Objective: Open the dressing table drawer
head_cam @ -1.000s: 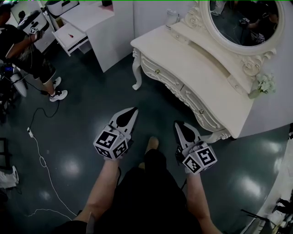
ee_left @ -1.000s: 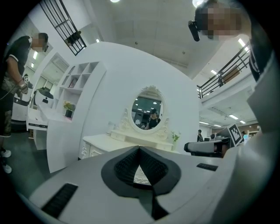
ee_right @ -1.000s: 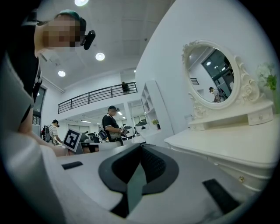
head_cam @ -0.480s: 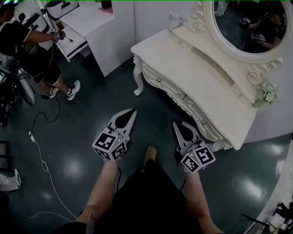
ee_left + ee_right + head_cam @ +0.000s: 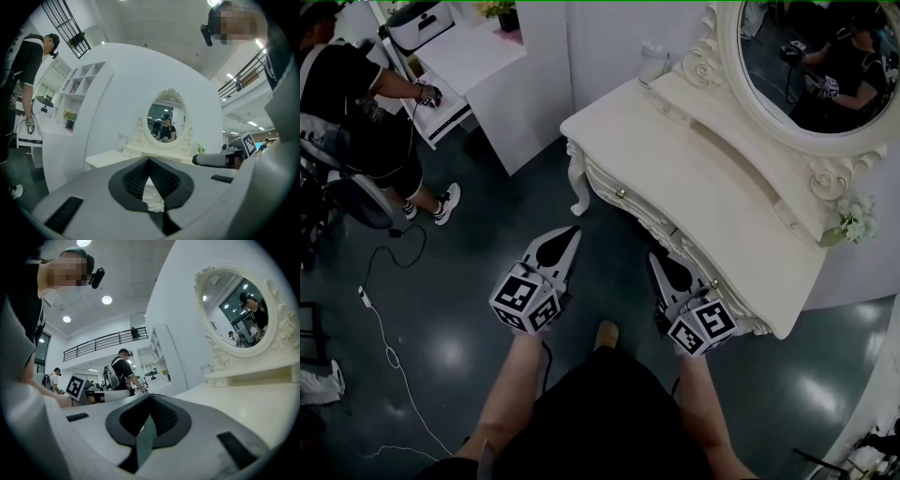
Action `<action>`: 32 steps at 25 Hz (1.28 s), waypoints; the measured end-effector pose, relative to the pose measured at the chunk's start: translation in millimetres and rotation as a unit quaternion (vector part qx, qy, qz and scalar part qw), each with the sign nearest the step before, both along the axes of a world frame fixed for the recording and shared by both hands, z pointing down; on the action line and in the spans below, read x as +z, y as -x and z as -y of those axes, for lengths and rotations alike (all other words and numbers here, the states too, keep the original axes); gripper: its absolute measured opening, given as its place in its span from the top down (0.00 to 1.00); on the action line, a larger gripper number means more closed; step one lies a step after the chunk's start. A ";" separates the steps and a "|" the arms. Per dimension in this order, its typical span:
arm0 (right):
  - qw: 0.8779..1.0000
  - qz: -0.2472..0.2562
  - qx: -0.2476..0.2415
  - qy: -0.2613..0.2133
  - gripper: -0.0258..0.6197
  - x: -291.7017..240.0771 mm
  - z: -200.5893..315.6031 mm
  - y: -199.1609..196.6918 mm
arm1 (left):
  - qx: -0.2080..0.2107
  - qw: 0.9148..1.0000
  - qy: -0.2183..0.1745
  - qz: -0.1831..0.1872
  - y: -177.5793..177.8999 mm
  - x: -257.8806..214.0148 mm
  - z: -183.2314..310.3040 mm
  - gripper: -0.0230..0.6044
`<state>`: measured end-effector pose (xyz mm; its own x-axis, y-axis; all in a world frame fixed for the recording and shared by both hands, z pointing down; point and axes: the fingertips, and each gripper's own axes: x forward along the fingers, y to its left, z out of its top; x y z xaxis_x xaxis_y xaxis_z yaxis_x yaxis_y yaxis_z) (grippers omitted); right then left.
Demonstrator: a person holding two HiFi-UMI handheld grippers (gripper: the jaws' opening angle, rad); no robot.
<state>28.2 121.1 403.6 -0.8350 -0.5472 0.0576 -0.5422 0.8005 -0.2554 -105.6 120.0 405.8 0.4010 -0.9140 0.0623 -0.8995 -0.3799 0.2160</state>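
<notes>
The cream dressing table (image 5: 703,187) stands ahead and to the right, with carved drawer fronts (image 5: 628,187) along its near side. One drawer front shows a small gold knob (image 5: 621,194). All the drawers look closed. My left gripper (image 5: 573,231) is shut and empty over the dark floor, short of the table's left drawer. My right gripper (image 5: 655,259) is also shut and empty, its tip close under the table's front edge. In the left gripper view the shut left gripper (image 5: 149,160) faces the table and its oval mirror (image 5: 166,122). The right gripper (image 5: 150,396) has the tabletop (image 5: 243,401) on its right.
A white desk (image 5: 502,80) with an open drawer (image 5: 441,98) stands at the back left, with a person (image 5: 356,103) at it. A cable (image 5: 389,328) runs over the floor at left. On the dressing table stand a flower vase (image 5: 851,225) and a pale jar (image 5: 652,62).
Both grippers have moved forward toward the dressing table, which now lies closer. The jaws stayed shut. The person at the back left has shifted along the white desk.
</notes>
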 end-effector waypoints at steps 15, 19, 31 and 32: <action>1.000 0.014 -0.006 -0.003 0.95 -7.0 70.1 0.0 | -0.007 1.000 -0.003 0.004 -0.2 -6.2 67.5 0.95; 1.000 0.021 -0.005 0.006 0.95 -5.0 76.6 -4.7 | -0.009 1.000 -0.002 0.007 -3.0 -7.3 72.3 0.95; 0.999 0.044 -0.005 0.015 0.95 -6.6 103.4 -1.7 | -0.010 1.000 0.007 0.022 0.2 -8.3 93.2 0.95; 0.999 0.043 -0.004 0.013 0.95 -7.2 106.5 -2.0 | -0.009 1.000 0.005 0.020 0.1 -8.7 98.0 0.95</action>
<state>30.2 14.6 396.3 -0.8421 -0.5393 -0.0006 -0.5105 0.7975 -0.3214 -105.8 22.0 397.2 0.3812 -0.9204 0.0872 -0.9142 -0.3613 0.1836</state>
